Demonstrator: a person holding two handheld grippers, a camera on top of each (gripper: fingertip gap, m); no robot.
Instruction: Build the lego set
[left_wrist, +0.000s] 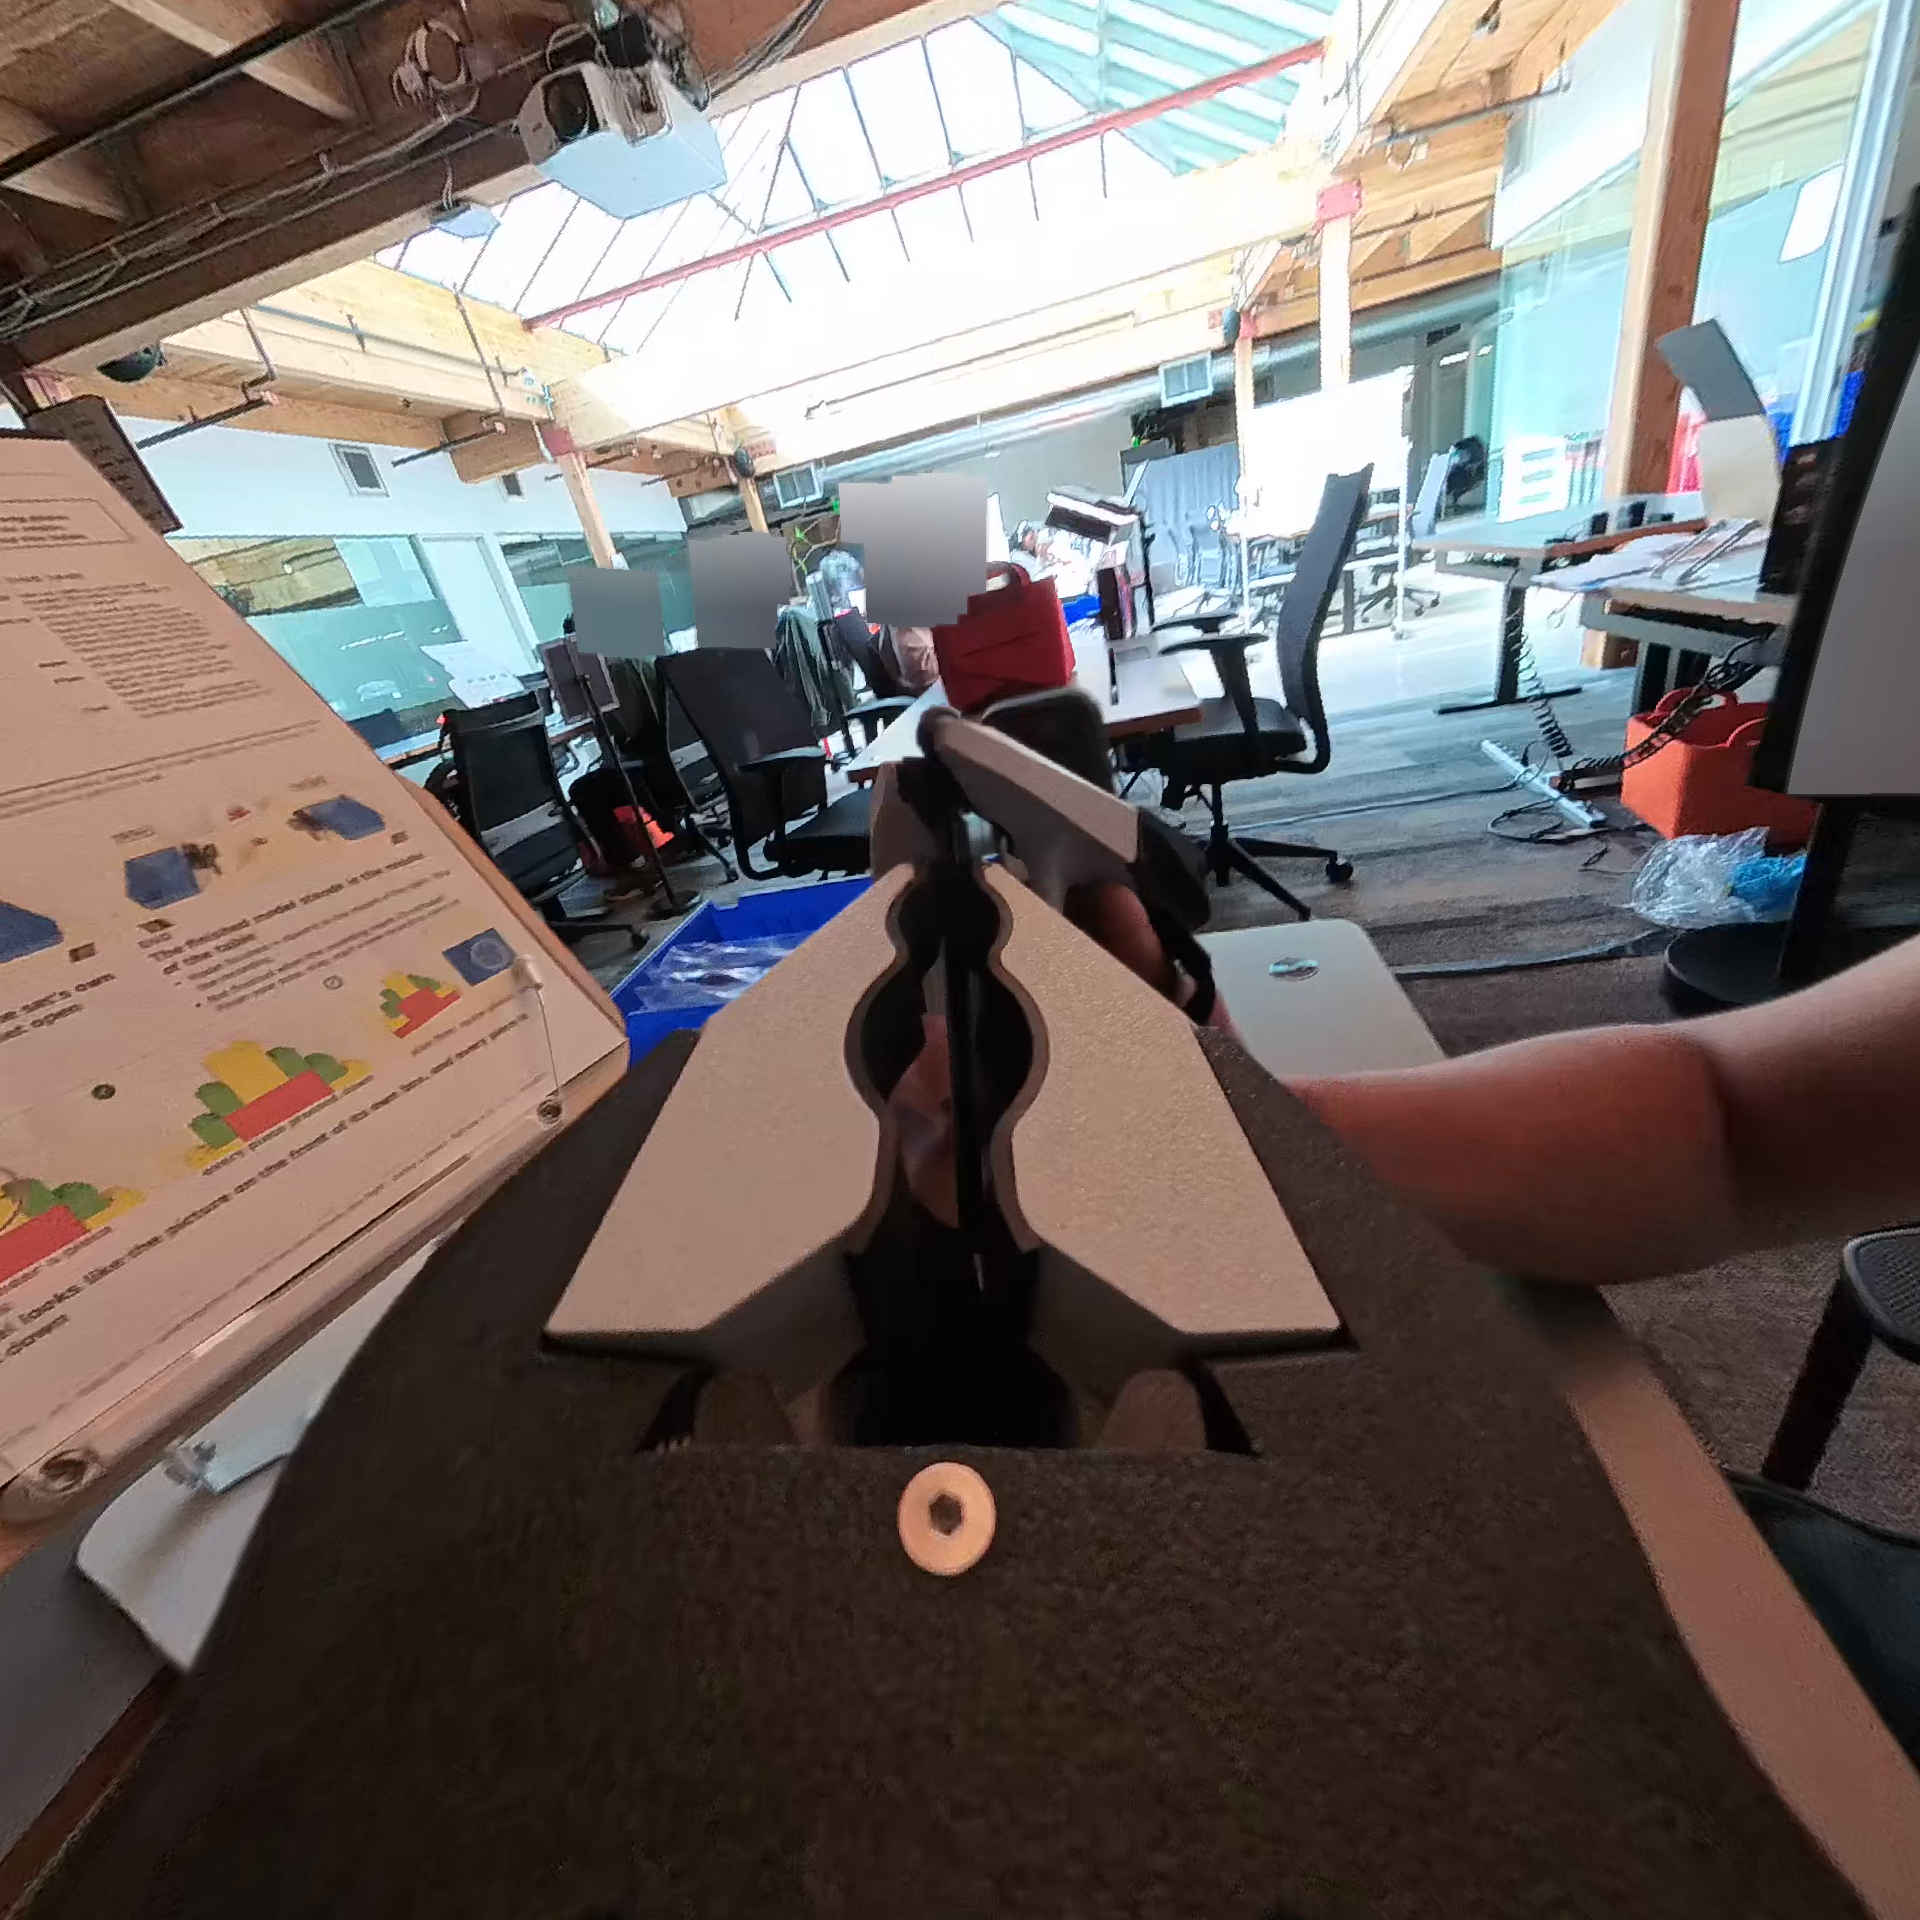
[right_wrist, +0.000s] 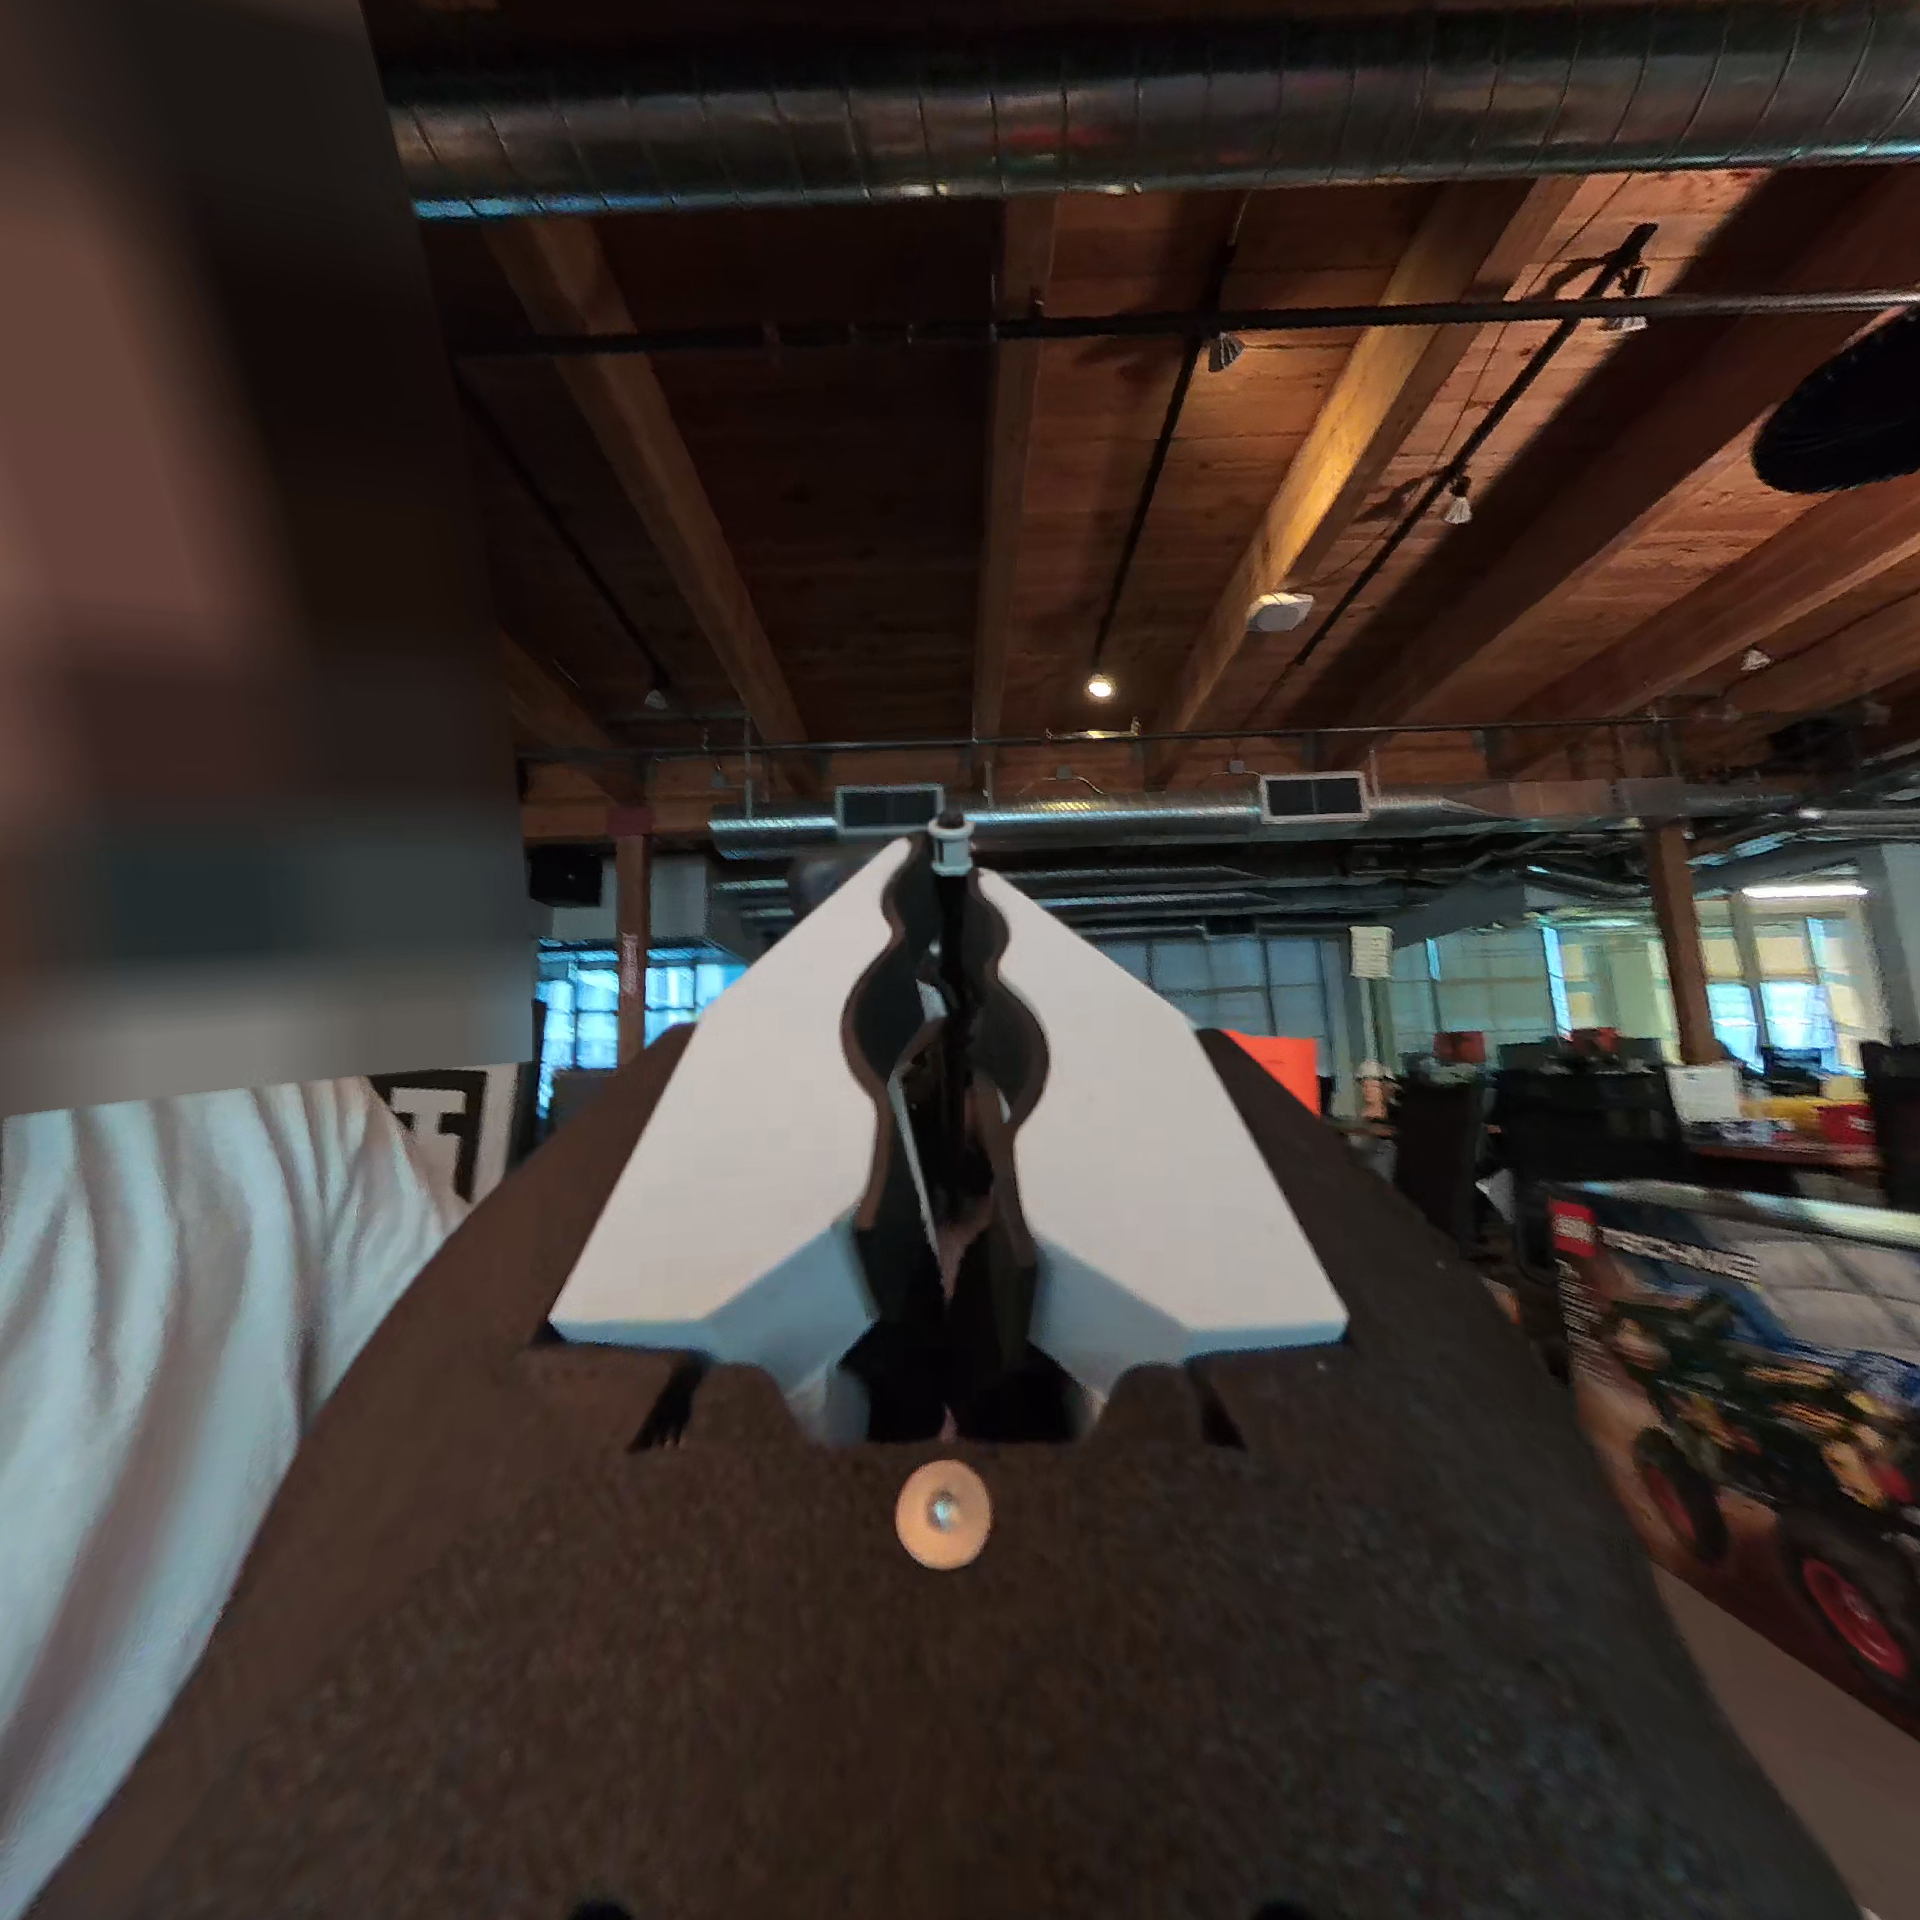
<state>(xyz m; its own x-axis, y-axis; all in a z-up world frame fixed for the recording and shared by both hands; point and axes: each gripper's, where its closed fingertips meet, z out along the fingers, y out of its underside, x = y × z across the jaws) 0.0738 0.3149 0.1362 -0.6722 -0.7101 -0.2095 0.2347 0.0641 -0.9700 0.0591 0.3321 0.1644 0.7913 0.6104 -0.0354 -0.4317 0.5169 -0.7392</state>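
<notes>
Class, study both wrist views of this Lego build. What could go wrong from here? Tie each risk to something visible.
1. The left tongs are shut on a thin black rod, held up in the air; such a narrow grip could slip and drop it.
2. The right tongs pinch a dark rod with a small pale collar at its very tip; the collar might slide off.
3. The two tongs sit close together, so they could knock each other.

instruction sheet (left_wrist: 239, 935): printed text and brick pictures, left of the left hand-held gripper | toy set box (right_wrist: 1745, 1423): logo and lettering, lower right of the right hand-held gripper | wording not given
</notes>
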